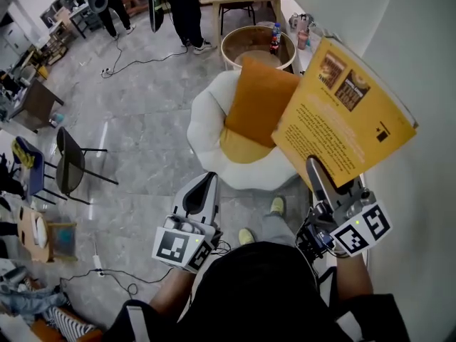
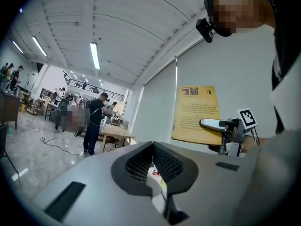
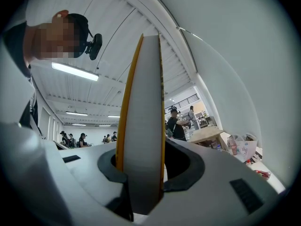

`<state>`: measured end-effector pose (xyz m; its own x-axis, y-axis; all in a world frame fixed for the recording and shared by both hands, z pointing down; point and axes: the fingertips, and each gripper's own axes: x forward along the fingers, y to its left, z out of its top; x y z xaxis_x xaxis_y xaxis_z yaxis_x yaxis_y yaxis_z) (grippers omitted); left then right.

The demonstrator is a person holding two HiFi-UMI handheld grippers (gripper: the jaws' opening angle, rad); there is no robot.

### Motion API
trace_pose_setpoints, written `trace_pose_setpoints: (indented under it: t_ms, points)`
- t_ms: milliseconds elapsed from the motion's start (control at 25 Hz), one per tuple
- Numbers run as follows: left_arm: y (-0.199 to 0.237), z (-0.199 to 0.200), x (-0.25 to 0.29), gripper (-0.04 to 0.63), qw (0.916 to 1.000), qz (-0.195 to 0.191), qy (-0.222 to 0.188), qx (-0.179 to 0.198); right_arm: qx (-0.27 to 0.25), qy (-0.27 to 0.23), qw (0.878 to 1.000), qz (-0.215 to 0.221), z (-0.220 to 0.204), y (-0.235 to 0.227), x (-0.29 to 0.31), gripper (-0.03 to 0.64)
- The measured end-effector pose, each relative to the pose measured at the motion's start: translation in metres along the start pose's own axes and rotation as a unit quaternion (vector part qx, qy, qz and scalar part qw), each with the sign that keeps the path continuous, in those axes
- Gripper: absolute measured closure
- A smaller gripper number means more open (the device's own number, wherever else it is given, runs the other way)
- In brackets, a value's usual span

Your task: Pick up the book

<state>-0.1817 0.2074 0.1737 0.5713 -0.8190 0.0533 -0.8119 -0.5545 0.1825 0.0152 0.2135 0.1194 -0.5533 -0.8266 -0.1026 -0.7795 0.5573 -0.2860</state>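
Right gripper (image 1: pixel 315 168) clamps the yellow book (image 1: pixel 342 109) by its lower edge, holding it up above a white armchair (image 1: pixel 205 130) with an orange cushion (image 1: pixel 258 102). Grey stone floor (image 1: pixel 142 120) lies below. Left gripper (image 1: pixel 205 187) hangs beside it.

Left gripper view: jaws pressed together on nothing. The book's cover print is too small to read.

Right gripper view: the book stands edge-on between the jaws, white pages showing.

Your left gripper (image 1: pixel 211 177) and right gripper (image 1: pixel 313 162) are pale grey, black-padded, with checker-marked cubes (image 1: pixel 178 246) — you're in a black top (image 1: pixel 267 291).
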Motion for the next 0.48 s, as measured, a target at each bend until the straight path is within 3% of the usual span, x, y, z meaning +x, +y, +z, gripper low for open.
trace_pose_setpoints:
  t_ms: [480]
  points:
    - [-0.011, -0.003, -0.017, 0.583, 0.9999, -0.002, 0.01, 0.003, 0.001, 0.009, 1.0, -0.015, -0.008, 0.007, -0.019, 0.465]
